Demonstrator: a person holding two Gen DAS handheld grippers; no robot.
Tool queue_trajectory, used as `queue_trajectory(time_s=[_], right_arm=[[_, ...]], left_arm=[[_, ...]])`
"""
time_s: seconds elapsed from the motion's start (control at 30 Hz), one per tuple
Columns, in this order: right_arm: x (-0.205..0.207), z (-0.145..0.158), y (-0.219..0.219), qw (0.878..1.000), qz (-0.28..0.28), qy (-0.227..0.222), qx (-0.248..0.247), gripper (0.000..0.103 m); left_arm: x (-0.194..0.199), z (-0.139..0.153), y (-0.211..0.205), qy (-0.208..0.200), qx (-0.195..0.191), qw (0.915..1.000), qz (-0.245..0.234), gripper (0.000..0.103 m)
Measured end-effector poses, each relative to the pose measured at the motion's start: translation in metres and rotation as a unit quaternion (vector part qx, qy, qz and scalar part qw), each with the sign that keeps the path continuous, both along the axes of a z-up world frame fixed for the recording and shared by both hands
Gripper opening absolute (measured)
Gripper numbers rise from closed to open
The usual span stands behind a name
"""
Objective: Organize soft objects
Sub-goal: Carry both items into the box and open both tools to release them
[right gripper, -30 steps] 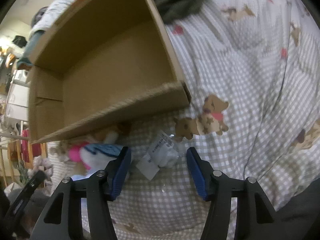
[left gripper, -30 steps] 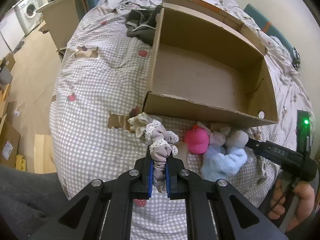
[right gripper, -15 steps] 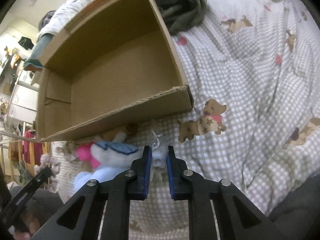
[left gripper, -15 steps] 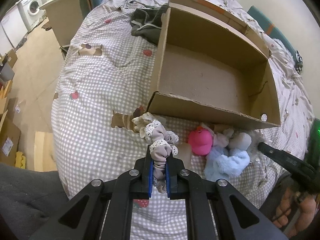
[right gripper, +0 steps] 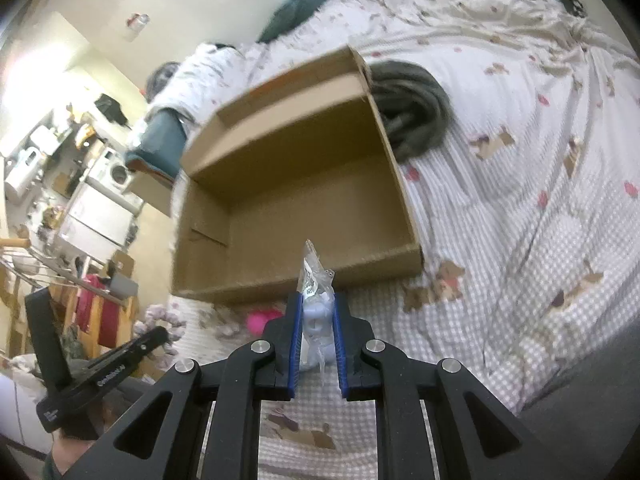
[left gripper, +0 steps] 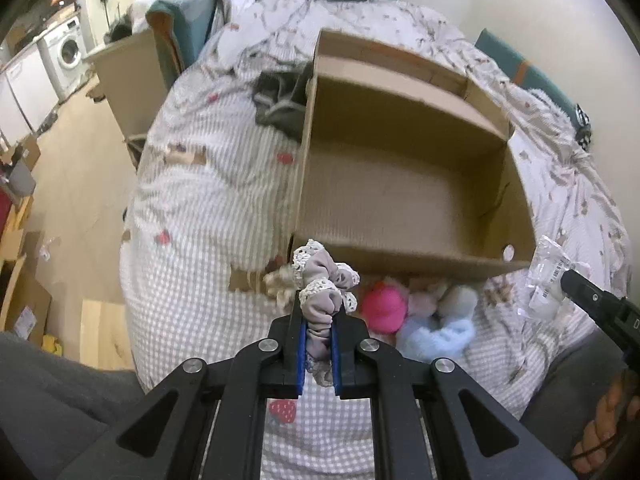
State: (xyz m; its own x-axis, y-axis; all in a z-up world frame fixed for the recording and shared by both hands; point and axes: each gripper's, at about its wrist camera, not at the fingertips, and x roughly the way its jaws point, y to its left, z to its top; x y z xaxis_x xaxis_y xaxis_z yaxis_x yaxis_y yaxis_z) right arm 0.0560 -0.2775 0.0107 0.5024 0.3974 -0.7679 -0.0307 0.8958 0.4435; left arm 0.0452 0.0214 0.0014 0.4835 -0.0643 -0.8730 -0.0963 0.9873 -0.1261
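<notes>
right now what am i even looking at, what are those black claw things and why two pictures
The black claws are hand-held grippers, not a robot: a person holds one in each hand, and each carries a wide-angle camera looking along its two fingers. So each picture is one gripper's own view.

In the left view, the left gripper is clamped on a beige lace-trimmed scrunchie. In the right view, the right gripper has just closed on a small white item in a clear plastic bag; that gripper also shows at the left view's right edge.

Both point at a bed with a checked cover. On it sits an open cardboard box, apparently empty. In front of the box lie a pink soft toy and a pale blue fluffy item. A dark grey garment lies beside the box.
</notes>
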Motion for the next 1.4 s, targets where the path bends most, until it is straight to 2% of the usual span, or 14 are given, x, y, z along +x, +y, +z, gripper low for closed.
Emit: queue_trajectory(time_s=[0.27, 0.4, 0.53, 0.67, 0.87, 0.93, 1.0, 1.07, 1.2, 1.4], right_arm=[[0.027, 0.028, 0.012, 0.998, 0.017, -0.053, 0.009, 0.016], [0.048, 0.032, 0.014, 0.997, 0.018, -0.069, 0.015, 0.016], [0.070, 0.023, 0.020, 0.997, 0.024, -0.070, 0.003, 0.016], [0.088, 0.009, 0.023, 0.997, 0.026, -0.073, -0.020, 0.016], [0.099, -0.018, 0.024, 0.998, 0.020, -0.052, -0.028, 0.016], [0.100, -0.028, 0.024, 0.999, 0.019, -0.041, -0.020, 0.016], [0.102, -0.039, 0.025, 1.000, 0.019, -0.022, -0.011, 0.016], [0.102, -0.045, 0.031, 0.999, 0.026, -0.015, -0.025, 0.016], [0.103, -0.050, 0.041, 0.998, 0.040, -0.012, -0.040, 0.016], [0.104, -0.054, 0.049, 0.997, 0.046, -0.010, -0.060, 0.016]], left_arm=[[0.049, 0.051, -0.016, -0.066, 0.025, 0.9973, -0.021, 0.009], [0.077, 0.059, -0.025, -0.092, 0.044, 0.9946, -0.020, 0.009], [0.102, 0.048, -0.032, -0.095, 0.050, 0.9939, -0.024, 0.009], [0.119, 0.024, -0.039, -0.089, 0.066, 0.9935, -0.025, 0.009], [0.125, -0.019, -0.039, -0.057, 0.049, 0.9964, -0.039, 0.009], [0.122, -0.027, -0.039, -0.062, 0.061, 0.9954, -0.039, 0.009], [0.123, -0.032, -0.038, -0.060, 0.060, 0.9958, -0.035, 0.009], [0.122, -0.032, -0.034, -0.064, 0.047, 0.9964, -0.029, 0.009], [0.124, -0.036, -0.026, -0.059, 0.035, 0.9976, -0.009, 0.009], [0.125, -0.041, -0.027, -0.048, 0.035, 0.9982, -0.007, 0.009]])
